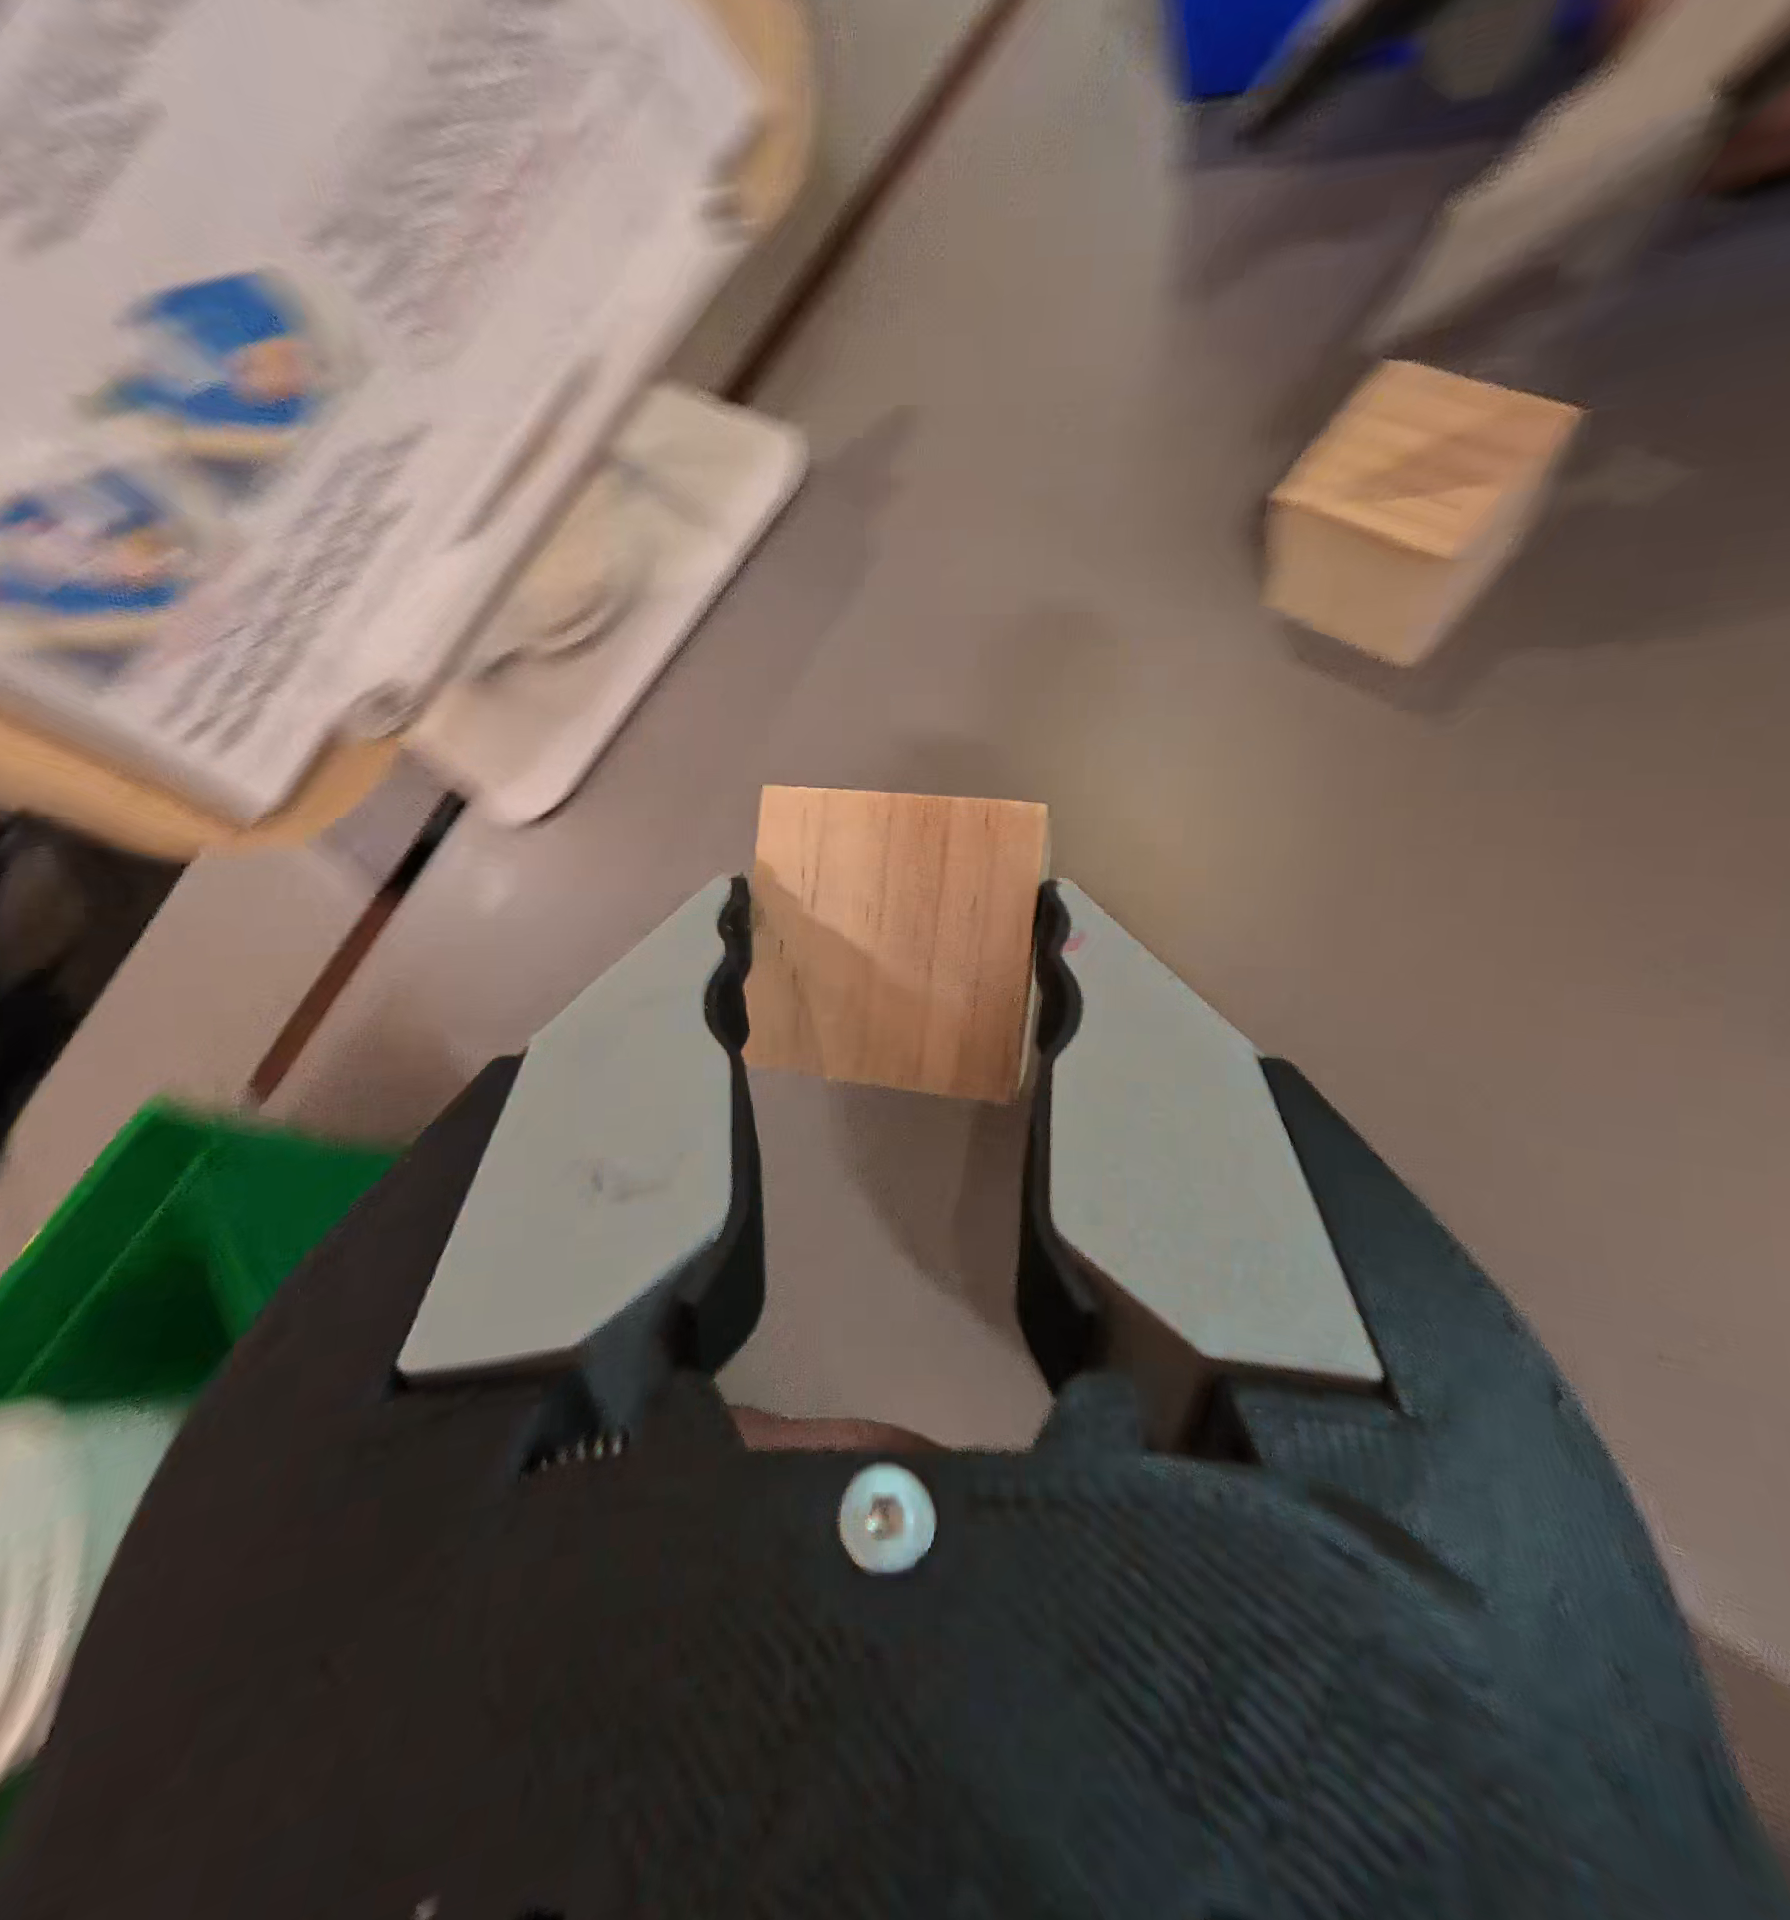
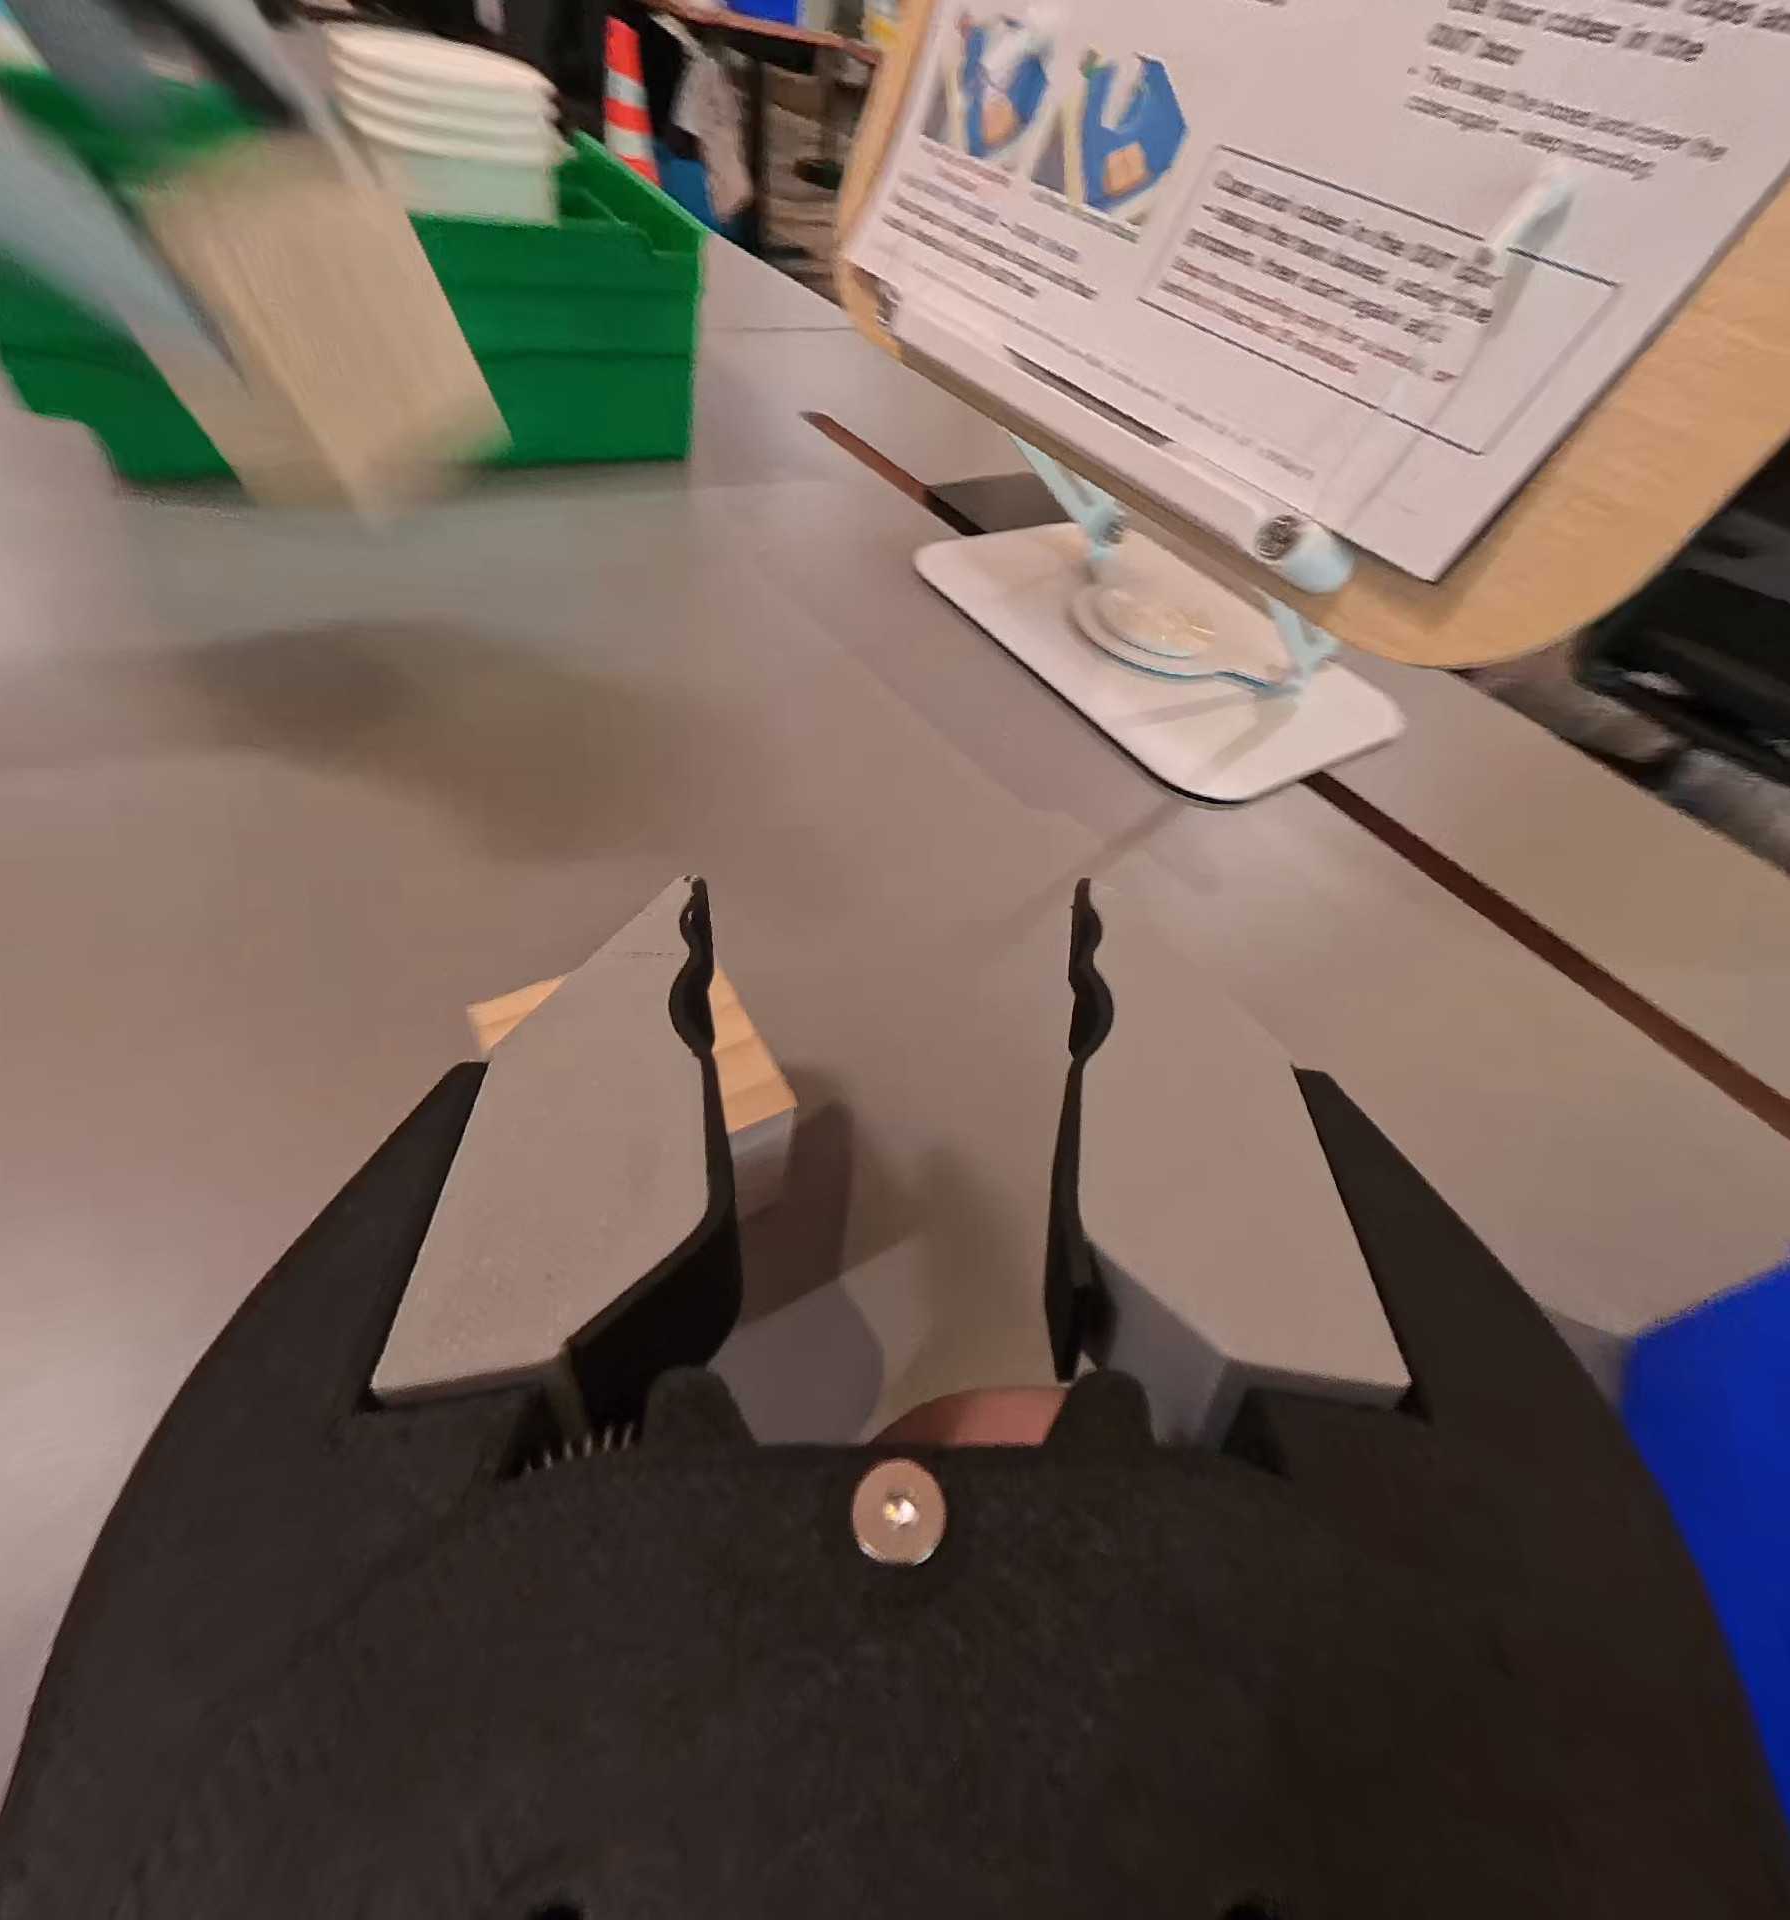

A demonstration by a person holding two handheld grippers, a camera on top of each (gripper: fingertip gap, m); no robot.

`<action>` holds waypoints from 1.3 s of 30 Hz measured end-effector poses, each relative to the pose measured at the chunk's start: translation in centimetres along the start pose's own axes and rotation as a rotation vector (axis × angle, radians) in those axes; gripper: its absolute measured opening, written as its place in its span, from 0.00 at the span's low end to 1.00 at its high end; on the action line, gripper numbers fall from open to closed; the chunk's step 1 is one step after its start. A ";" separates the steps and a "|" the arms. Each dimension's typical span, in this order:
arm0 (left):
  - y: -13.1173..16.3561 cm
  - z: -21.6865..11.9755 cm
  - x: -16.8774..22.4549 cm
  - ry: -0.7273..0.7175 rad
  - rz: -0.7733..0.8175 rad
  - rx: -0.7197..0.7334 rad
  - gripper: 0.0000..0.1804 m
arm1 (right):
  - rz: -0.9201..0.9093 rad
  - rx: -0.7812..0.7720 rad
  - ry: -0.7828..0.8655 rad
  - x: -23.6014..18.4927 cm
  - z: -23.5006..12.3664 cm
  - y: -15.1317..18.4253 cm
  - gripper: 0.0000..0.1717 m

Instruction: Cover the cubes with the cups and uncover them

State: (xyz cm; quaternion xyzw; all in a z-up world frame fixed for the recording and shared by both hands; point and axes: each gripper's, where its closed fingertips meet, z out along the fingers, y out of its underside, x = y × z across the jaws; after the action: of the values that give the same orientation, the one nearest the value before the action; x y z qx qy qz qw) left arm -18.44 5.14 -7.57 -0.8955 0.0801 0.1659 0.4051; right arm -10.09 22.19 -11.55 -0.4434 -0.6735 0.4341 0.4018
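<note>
Fingers (image 1: 730, 966) of the left gripper (image 1: 891, 935) clamp a wooden cube (image 1: 896, 935).

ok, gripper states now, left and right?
Left gripper: shut on a wooden cube, off the table.
Right gripper: open, holding nothing.

Both cubes are bare pale wood: the near cube (image 1: 896, 935) shows fine straight grain, the far-right cube (image 1: 1410, 509) looks unvarnished. The desk (image 1: 1286, 883) is smooth matt grey. The green bin (image 2: 579, 301) is glossy plastic. The gripper body (image 2: 870, 1683) is rough, ridged black plastic.
</note>
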 end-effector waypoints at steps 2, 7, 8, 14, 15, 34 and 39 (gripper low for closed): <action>-0.4 3.7 4.4 0.139 0.110 -0.001 0.30 | 0.034 0.006 -0.090 -0.9 -0.5 -0.3 0.38; -0.4 8.8 10.4 0.346 0.249 0.039 0.30 | 0.015 -0.051 -0.255 -2.9 -1.5 0.5 0.39; -0.6 9.3 10.8 0.350 0.266 0.055 0.30 | 0.006 -0.073 -0.287 -3.4 -1.6 0.9 0.39; -1.5 10.1 11.7 0.378 0.253 0.157 0.31 | -0.028 -0.216 -0.386 -5.5 -0.3 4.3 0.38; -1.3 10.4 11.7 0.358 0.269 0.151 0.32 | -0.053 -0.249 -0.384 -5.6 0.0 5.1 0.34; -3.0 11.3 13.7 0.371 0.333 0.292 0.33 | -0.124 -0.503 -0.358 -3.0 -4.7 8.0 0.34; -2.7 10.8 13.8 0.369 0.353 0.295 0.33 | -0.180 -0.548 -0.336 -3.0 -5.5 8.2 0.34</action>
State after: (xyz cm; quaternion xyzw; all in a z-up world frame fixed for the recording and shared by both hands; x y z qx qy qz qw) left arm -7.33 14.94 -17.36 -0.8142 0.3303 0.0549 0.4743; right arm -2.10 22.53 -18.05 -0.3958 -0.8584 0.2667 0.1879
